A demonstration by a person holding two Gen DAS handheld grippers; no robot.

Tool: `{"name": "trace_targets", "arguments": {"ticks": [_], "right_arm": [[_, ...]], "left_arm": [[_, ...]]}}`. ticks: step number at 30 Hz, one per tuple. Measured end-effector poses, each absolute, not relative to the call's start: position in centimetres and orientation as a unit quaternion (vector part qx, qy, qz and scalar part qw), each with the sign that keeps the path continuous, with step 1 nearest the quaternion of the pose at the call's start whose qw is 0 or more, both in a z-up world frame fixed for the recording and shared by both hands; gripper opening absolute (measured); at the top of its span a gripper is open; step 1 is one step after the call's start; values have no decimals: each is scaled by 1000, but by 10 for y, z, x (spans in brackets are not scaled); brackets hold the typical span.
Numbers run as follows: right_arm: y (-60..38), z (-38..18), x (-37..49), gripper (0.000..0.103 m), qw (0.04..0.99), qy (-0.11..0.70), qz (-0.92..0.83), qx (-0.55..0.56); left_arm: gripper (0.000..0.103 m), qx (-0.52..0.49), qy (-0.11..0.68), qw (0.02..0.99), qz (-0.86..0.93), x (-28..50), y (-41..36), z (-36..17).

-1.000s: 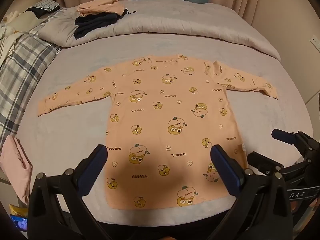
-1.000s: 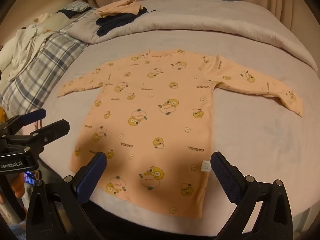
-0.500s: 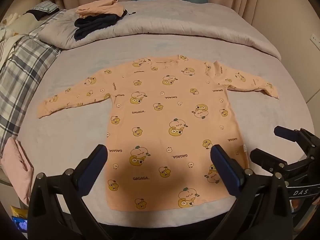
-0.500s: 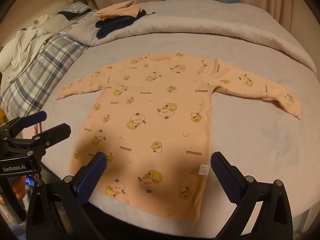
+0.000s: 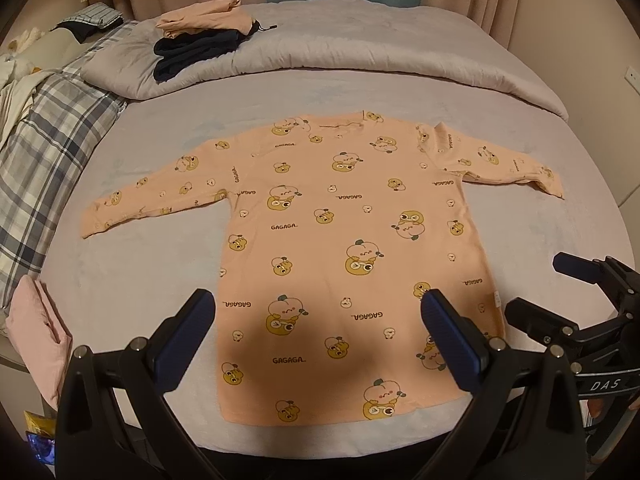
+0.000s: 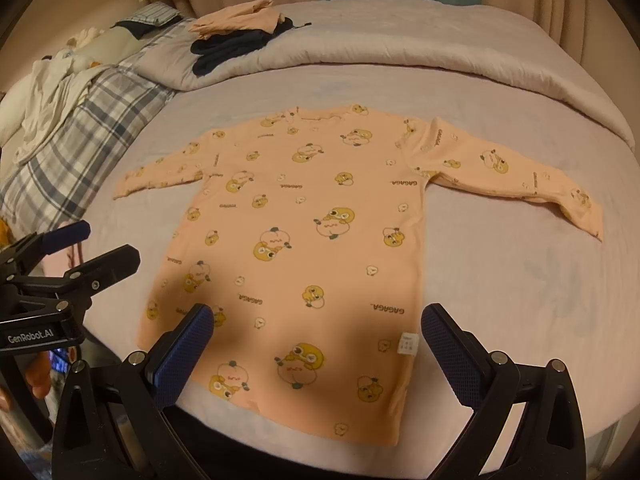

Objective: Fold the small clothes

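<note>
In the left wrist view, the peach long-sleeved shirt [image 5: 352, 256] is seen spread flat on the grey bed sheet [image 5: 140, 280], both sleeves stretched outward and the hem nearest the camera. No fold has been made in it yet, so the whole folding is judged to remain. Beyond the shirt's collar, a folded peach garment [image 5: 200, 20] is stacked on a dark garment [image 5: 192, 50], probably finished pieces. The left gripper [image 5: 320, 334] is held spread wide above the hem, pinching nothing. "GAGAGA" is printed repeatedly on the shirt, and "DAS" is read on the right gripper [image 5: 532, 288] beside the shirt's right edge.

In the right wrist view, the shirt [image 6: 304, 240] lies equally unfolded, a small white tag [image 6: 407, 345] near its hem. The right gripper [image 6: 316, 344] is spread, empty, over the hem. The left gripper [image 6: 100, 248] is marked "GenRobot.AI".
</note>
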State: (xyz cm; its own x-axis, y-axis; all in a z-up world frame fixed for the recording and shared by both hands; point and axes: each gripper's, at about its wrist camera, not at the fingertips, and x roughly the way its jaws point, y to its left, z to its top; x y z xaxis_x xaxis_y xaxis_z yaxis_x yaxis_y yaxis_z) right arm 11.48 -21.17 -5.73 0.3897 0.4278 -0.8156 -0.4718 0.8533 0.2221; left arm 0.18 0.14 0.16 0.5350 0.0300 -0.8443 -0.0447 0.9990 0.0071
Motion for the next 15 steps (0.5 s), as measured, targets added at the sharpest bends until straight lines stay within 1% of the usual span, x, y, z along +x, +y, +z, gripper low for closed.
{"name": "trace_targets", "arguments": {"ticks": [15], "right_arm": [[-213,-58,116,103,833,484,268,-21]], "left_arm": [[103,-6,480,877,24,3,4,3]]}}
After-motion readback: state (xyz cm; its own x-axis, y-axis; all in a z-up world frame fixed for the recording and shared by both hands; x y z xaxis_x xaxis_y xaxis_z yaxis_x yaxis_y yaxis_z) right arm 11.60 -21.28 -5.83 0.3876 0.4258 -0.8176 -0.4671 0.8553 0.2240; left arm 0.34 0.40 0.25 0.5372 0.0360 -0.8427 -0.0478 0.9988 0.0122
